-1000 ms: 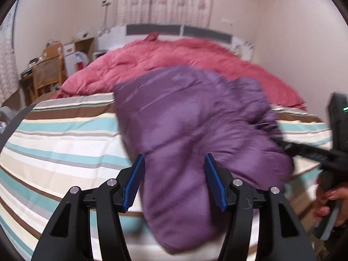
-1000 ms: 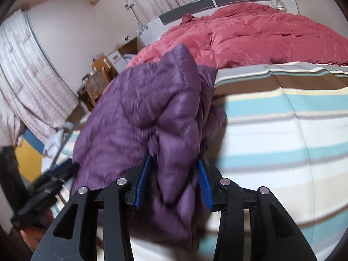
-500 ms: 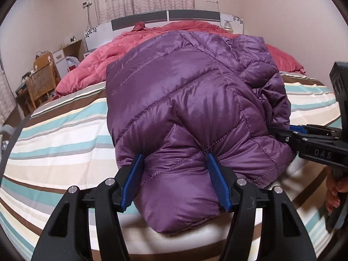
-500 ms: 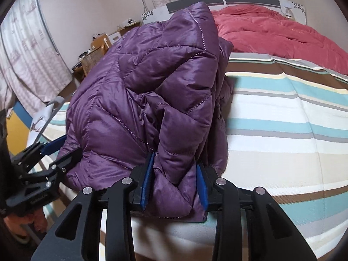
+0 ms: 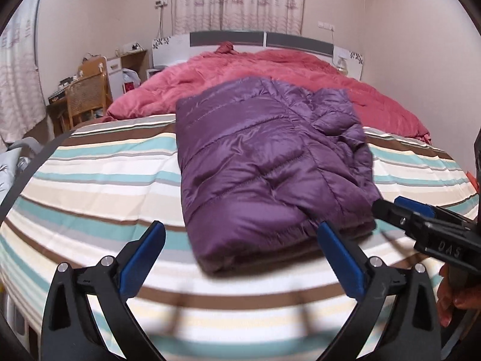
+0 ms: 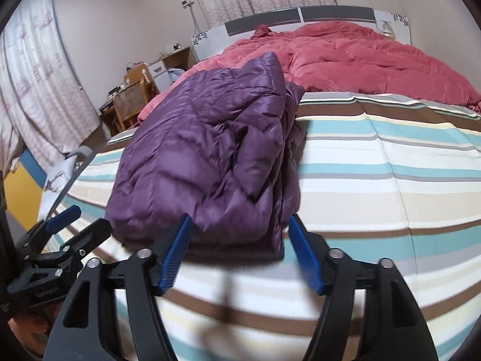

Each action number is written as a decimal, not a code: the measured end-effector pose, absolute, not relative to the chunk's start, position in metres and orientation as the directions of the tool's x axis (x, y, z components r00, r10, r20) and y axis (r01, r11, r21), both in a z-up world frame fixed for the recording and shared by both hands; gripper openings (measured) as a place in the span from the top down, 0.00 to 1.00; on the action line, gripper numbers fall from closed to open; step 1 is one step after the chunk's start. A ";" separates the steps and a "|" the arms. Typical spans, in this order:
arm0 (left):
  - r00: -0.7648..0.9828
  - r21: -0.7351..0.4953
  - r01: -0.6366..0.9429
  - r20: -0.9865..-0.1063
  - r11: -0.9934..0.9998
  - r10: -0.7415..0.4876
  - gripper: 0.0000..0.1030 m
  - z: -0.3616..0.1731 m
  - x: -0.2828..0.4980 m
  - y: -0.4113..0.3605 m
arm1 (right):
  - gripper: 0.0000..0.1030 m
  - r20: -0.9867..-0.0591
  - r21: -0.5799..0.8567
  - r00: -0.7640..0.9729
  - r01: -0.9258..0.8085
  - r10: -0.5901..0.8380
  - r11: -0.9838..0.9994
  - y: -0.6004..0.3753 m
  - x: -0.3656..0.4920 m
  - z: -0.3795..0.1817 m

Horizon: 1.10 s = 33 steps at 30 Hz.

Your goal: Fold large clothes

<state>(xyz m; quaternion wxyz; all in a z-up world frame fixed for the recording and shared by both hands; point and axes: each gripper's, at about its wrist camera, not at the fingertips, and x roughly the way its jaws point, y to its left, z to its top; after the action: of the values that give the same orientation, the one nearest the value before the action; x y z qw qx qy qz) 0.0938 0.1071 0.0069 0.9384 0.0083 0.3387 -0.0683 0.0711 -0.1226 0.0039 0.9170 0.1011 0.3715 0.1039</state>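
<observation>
A: One big thing fills the scene — the striped bed sheet (image 5: 99, 186), running beyond both pairs of jaws, with the red duvet (image 5: 270, 72) heaped farther off toward the headboard.

B: And the garment?

A: The purple puffer jacket (image 5: 264, 168) lies folded on the stripes, just ahead of both grippers. From the left gripper (image 5: 240, 258) its near edge sits past the fingertips and a little toward the right-hand jaw; from the right gripper (image 6: 240, 249) the stacked layers lie just ahead of the left-hand jaw and the gap.

B: Jaws?

A: Both are opening, with nothing pinched. The left pair stands spread wide over bare sheet; the right pair is parting too, and the jacket's edge sits beyond its pads, not between them.

B: So the step is the release. How to do it well?

A: I'd judge: draw both grippers straight back along the sheet, jaws kept wide so no pad snags the slippery shell. The puffy layers look springy — the right-side stack may slump open. If it lifts, a flat press on top should settle it before any further fold.
</observation>
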 end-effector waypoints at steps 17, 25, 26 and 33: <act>0.823 0.007 -0.018 -0.567 1.000 0.019 0.02 0.020 0.025 0.123 | 0.07 -0.601 0.120 0.787 -0.085 0.141 0.989 -0.114 -0.001 0.020; 0.811 -0.022 -0.018 -0.585 1.000 0.002 0.02 0.014 0.019 0.126 | 0.07 -0.573 0.107 0.807 -0.101 0.144 0.989 -0.109 -0.008 0.028; 0.812 -0.018 -0.019 -0.584 1.000 0.005 0.02 0.014 0.019 0.126 | 0.07 -0.572 0.107 0.807 -0.104 0.147 0.989 -0.108 -0.008 0.028; 0.812 -0.020 -0.021 -0.584 1.000 0.005 0.02 0.015 0.019 0.126 | 0.07 -0.575 0.109 0.804 -0.107 0.151 0.988 -0.108 -0.007 0.027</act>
<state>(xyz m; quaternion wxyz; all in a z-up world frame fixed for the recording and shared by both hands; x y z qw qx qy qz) 0.0187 0.1259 0.0147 0.9518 -0.0125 0.3065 0.0069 -0.0071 -0.1079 0.0268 0.9490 0.0356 0.3056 0.0681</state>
